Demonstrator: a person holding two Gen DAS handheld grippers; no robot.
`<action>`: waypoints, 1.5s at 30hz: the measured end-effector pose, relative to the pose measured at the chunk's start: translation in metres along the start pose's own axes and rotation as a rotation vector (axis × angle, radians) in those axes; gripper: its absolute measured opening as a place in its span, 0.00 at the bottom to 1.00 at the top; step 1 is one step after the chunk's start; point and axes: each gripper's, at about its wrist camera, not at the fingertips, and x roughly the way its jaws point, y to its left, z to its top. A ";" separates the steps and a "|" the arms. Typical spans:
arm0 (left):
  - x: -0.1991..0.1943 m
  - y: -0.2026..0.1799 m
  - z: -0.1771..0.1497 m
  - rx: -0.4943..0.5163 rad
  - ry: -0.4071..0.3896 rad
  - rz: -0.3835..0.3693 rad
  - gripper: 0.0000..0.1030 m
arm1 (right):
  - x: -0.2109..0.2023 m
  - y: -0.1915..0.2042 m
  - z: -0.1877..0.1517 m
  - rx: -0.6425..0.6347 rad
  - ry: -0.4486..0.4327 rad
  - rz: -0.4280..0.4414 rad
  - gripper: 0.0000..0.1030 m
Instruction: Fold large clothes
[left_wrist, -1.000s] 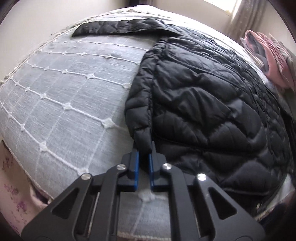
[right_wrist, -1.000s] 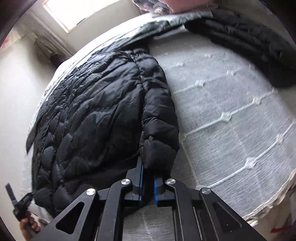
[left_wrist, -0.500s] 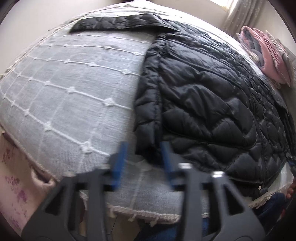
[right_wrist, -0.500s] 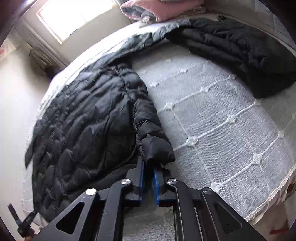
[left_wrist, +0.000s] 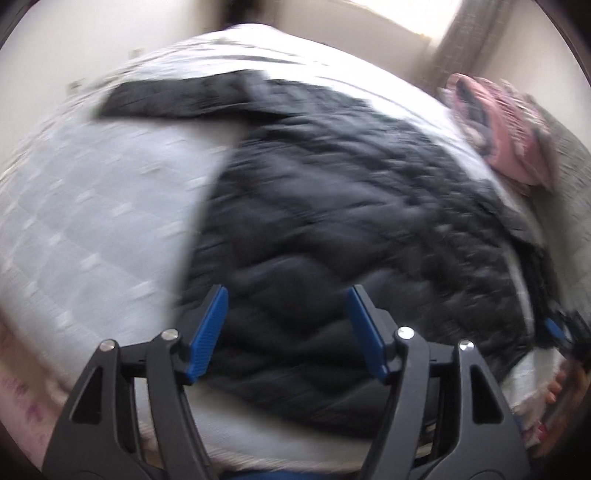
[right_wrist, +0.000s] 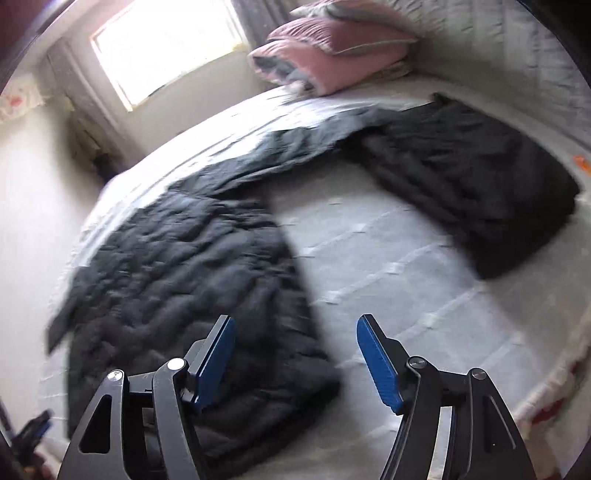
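Note:
A black quilted puffer jacket (left_wrist: 351, 229) lies spread flat on the grey bedspread (left_wrist: 92, 206), one sleeve stretched out at its far left. It also shows in the right wrist view (right_wrist: 192, 280), with both sleeves folded along its sides. My left gripper (left_wrist: 286, 308) is open and empty, raised above the jacket's near edge. My right gripper (right_wrist: 295, 339) is open and empty, raised over the jacket's right edge and the bedspread (right_wrist: 406, 280). Both views are motion-blurred.
A second dark garment (right_wrist: 476, 184) lies folded at the far right of the bed. Pink and grey pillows (right_wrist: 332, 51) are stacked at the head of the bed, also in the left wrist view (left_wrist: 502, 125). A bright window (right_wrist: 166, 48) is behind.
Both grippers were shut on the folded sleeves; the left opened first, then the right. Both have let go and lifted away from the jacket.

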 end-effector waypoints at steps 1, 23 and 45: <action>0.007 -0.017 0.007 0.020 0.008 -0.030 0.66 | 0.005 0.007 0.008 0.019 0.005 0.031 0.68; 0.248 -0.243 0.121 0.249 0.346 -0.231 0.79 | 0.118 -0.028 0.040 0.341 0.208 0.290 0.70; 0.151 -0.216 0.031 0.227 0.233 -0.585 0.78 | 0.115 -0.053 0.042 0.478 0.186 0.285 0.70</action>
